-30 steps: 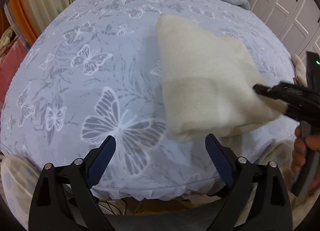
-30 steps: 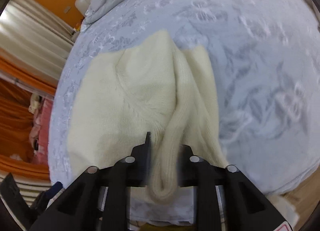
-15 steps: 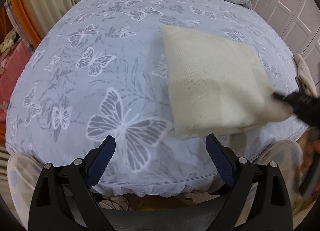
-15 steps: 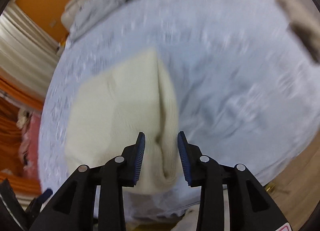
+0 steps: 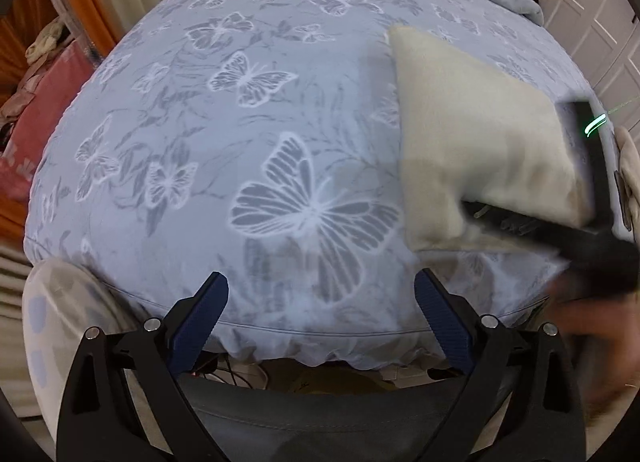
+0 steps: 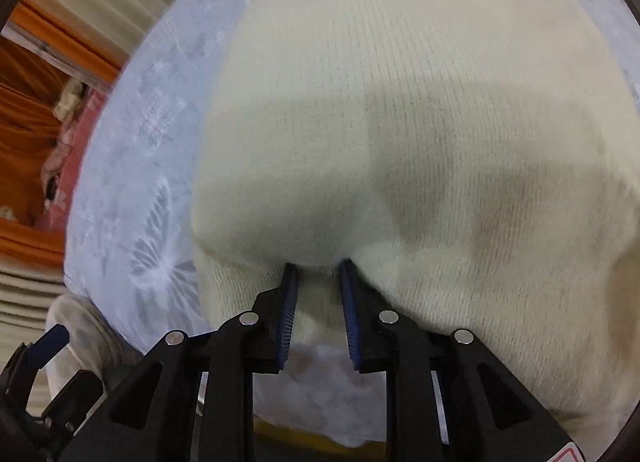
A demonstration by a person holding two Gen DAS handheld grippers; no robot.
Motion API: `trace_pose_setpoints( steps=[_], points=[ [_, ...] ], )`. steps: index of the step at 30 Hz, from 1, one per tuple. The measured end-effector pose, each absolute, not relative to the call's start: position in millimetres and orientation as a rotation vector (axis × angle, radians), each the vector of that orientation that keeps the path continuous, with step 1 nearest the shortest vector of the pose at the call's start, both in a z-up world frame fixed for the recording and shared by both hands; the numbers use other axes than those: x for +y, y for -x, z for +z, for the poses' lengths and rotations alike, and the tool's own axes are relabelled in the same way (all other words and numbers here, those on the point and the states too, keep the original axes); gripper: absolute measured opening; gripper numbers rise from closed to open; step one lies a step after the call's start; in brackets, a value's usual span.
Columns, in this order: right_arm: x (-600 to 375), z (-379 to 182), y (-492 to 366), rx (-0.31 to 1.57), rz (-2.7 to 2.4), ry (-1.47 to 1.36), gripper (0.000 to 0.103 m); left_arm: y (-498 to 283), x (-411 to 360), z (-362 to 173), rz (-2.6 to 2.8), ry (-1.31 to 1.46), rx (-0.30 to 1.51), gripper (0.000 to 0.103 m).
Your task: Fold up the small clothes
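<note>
Clearly your right gripper point(image 6: 316, 274) was closing on the near edge of the cream sweater point(image 6: 420, 110), which lay on the bed point(image 5: 260, 150) by its front edge; a shallow pinch could have slipped and undone the fold. Your left gripper point(image 5: 322, 294) hung spread and empty over butterfly sheets, orange curtains point(image 6: 24, 110) beyond.

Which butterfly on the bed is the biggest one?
The grey-and-white butterfly on the bedsheet, just ahead of the open left gripper. Its striped wings look far larger than the butterflies farther up.
</note>
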State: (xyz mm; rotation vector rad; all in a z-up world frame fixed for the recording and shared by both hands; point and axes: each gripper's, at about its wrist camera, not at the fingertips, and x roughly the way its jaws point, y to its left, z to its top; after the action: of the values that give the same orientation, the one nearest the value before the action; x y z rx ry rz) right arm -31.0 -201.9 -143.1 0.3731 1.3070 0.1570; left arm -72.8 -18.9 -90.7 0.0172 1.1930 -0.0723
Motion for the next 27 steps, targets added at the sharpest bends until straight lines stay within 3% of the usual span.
trace_pose_setpoints(
  steps=[2, 6, 8, 10, 12, 15, 20, 22, 24, 27],
  points=[
    [-217.3, -110.2, 37.7, 1.253, 0.163, -0.456, 0.011, 74.4, -13.7, -84.9, -0.077, -0.008, 1.174, 0.092],
    [-270.6, -51.5, 64.1, 1.074, 0.012, -0.433, 0.011, 74.9, -11.8, -82.8, -0.097, 0.011, 1.167, 0.093],
    [-299.9, -69.0, 66.5, 1.150, -0.080, -0.446, 0.011, 74.4, -19.7, -86.6, -0.118, 0.020, 1.188, 0.093],
    [-317.4, -121.6, 61.8, 1.338, -0.119, -0.422, 0.001, 75.0, -30.4, -87.5, -0.151, 0.015, 1.195, 0.093],
    [-335.2, -139.6, 65.5, 1.370, -0.087, -0.525, 0.001, 76.8, -42.7, -85.6, -0.179, -0.007, 1.188, 0.093],
    [-346.2, -91.5, 69.3, 1.234, -0.105, -0.585, 0.007, 82.4, -58.4, -76.7, -0.221, -0.063, 1.160, 0.093],
    [-336.1, -35.4, 44.2, 1.078, -0.018, -0.460, 0.008, 86.9, -67.7, -74.7, -0.233, -0.095, 1.151, 0.094],
    [-332.5, -67.9, 23.0, 1.165, -0.042, -0.398, 0.007, 85.9, -70.6, -74.8, -0.228, -0.099, 1.160, 0.094],
    [-320.5, -128.9, 9.7, 1.312, -0.069, -0.297, 0.000, 87.0, -70.9, -69.5, -0.225, -0.100, 1.141, 0.094],
    [-319.8, -123.1, 9.0, 1.268, -0.066, -0.292, 0.000, 85.5, -70.9, -65.0, -0.216, -0.117, 1.130, 0.094]
  ],
)
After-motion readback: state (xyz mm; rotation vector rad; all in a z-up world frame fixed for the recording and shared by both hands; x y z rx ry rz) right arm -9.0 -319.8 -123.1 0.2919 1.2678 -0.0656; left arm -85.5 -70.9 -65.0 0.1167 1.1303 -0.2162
